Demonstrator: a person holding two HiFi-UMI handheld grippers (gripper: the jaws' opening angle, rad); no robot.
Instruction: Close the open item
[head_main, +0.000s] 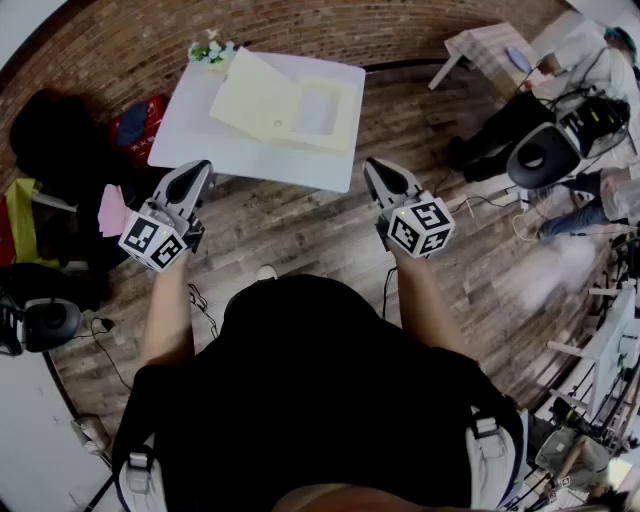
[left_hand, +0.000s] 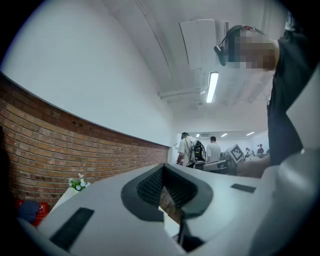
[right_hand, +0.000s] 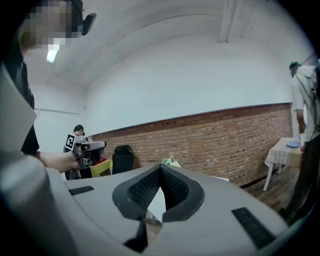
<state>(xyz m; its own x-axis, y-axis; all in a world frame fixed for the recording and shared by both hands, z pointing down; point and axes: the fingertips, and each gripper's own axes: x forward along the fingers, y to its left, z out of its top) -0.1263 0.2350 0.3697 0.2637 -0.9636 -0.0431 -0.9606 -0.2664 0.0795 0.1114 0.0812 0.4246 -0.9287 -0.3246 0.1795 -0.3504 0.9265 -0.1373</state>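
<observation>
A pale yellow box (head_main: 285, 105) lies open on the white table (head_main: 200, 135) ahead of me, its lid folded out flat to the left. Both grippers hang in the air short of the table's near edge, apart from the box. My left gripper (head_main: 199, 170) is shut and empty, and its own view shows its tips (left_hand: 162, 168) meeting with nothing between them. My right gripper (head_main: 376, 166) is likewise shut and empty, jaws (right_hand: 160, 169) closed to a point. The box itself is hidden behind the jaws in both gripper views.
A small pot of white flowers (head_main: 212, 50) stands at the table's far left corner. Left of the table are a black chair (head_main: 50, 130), a red bag (head_main: 140, 120) and a pink item (head_main: 112, 210). At the right stand a small table (head_main: 490, 45), an office chair (head_main: 540, 155) and seated people (head_main: 590, 70).
</observation>
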